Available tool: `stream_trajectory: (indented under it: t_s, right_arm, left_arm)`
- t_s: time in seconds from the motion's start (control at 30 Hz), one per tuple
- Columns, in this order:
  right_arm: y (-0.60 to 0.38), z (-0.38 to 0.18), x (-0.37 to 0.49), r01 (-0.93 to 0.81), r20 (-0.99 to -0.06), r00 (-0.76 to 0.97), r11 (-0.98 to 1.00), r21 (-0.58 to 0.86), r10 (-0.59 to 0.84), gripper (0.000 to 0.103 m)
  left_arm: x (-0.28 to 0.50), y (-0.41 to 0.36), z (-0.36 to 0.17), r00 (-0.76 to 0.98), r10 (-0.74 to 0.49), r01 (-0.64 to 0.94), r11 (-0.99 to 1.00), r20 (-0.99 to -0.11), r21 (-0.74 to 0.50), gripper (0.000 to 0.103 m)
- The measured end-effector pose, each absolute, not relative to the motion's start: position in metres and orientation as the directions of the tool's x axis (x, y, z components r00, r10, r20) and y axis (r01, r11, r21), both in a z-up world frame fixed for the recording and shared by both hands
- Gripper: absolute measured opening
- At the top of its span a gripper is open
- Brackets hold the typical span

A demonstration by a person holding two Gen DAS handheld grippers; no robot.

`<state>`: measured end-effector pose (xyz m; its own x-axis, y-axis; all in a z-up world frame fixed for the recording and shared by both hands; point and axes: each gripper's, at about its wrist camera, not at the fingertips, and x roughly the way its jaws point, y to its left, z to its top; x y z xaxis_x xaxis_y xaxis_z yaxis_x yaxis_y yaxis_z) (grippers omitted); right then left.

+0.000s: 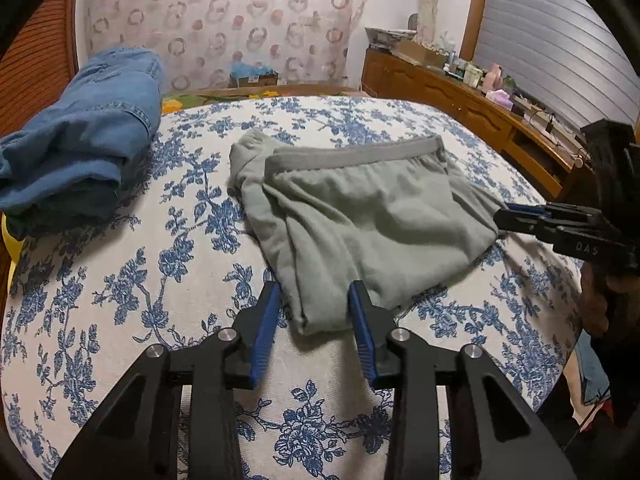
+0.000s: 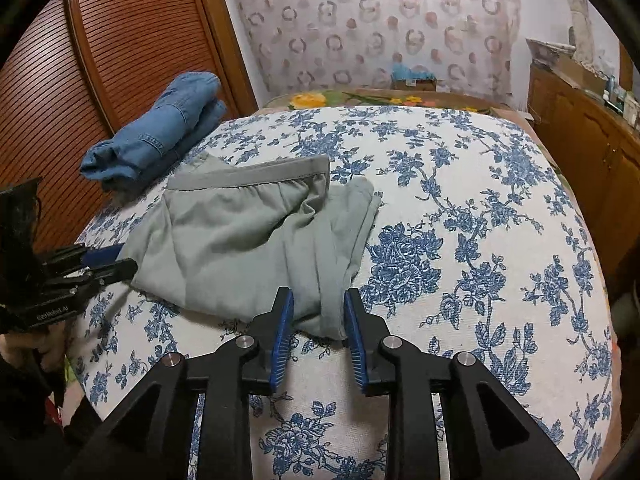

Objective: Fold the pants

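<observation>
Grey-green pants lie folded on the bed, with the darker waistband on top at the far side. My left gripper stands with its blue pads apart on either side of a near folded corner of the pants. The pads do not visibly squeeze the cloth. In the right wrist view the left gripper shows at the pants' left edge. My right gripper is open astride another near corner of the pants, and the cloth lies loose between its pads. From the left wrist view, the right gripper reaches the pants' right edge.
The bed carries a white cover with blue flowers. Folded blue jeans lie at its far left. A wooden dresser with clutter runs along the right. A louvred wooden door stands at the left.
</observation>
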<state>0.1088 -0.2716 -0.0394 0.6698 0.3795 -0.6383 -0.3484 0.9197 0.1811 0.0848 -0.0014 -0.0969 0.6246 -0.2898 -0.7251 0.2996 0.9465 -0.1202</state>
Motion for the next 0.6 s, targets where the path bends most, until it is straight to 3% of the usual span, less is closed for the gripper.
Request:
stream_trajectory:
  t_s: [0.03,0.1,0.13,0.2,0.27,0.6]
  right_arm:
    - [-0.271,-0.039,0.11,-0.353,-0.639,0.666,0.917,0.184,0.385,0.027]
    - [-0.269,-0.04,0.11,-0.363,-0.643,0.661,0.915,0.178,0.387,0.025]
    - [-0.269,-0.039,0.11,-0.368,-0.639,0.663,0.913,0.176,0.39,0.016]
    - [-0.27,-0.038,0.107,-0.378,-0.628,0.668,0.909,0.175,0.399,0.009]
    - [-0.273,-0.036,0.102,-0.384,-0.62,0.674,0.907,0.173,0.403,0.005]
    - [-0.29,-0.029,0.055,-0.424,-0.588,0.674,0.886,0.189,0.448,0.005]
  left_arm:
    - [0.085,-0.002,-0.097,0.625,-0.291,0.3,0.946,-0.724,-0.122,0.037]
    - [0.085,-0.002,-0.096,0.621,-0.307,0.311,0.941,-0.721,-0.132,0.022]
    - [0.085,-0.003,-0.095,0.622,-0.311,0.317,0.939,-0.718,-0.132,0.02]
    - [0.082,-0.005,-0.092,0.637,-0.298,0.317,0.942,-0.711,-0.111,0.013]
    - [0.079,-0.004,-0.087,0.653,-0.296,0.311,0.944,-0.698,-0.109,0.012]
    - [0.043,0.006,-0.071,0.664,-0.335,0.328,0.934,-0.668,-0.142,0.011]
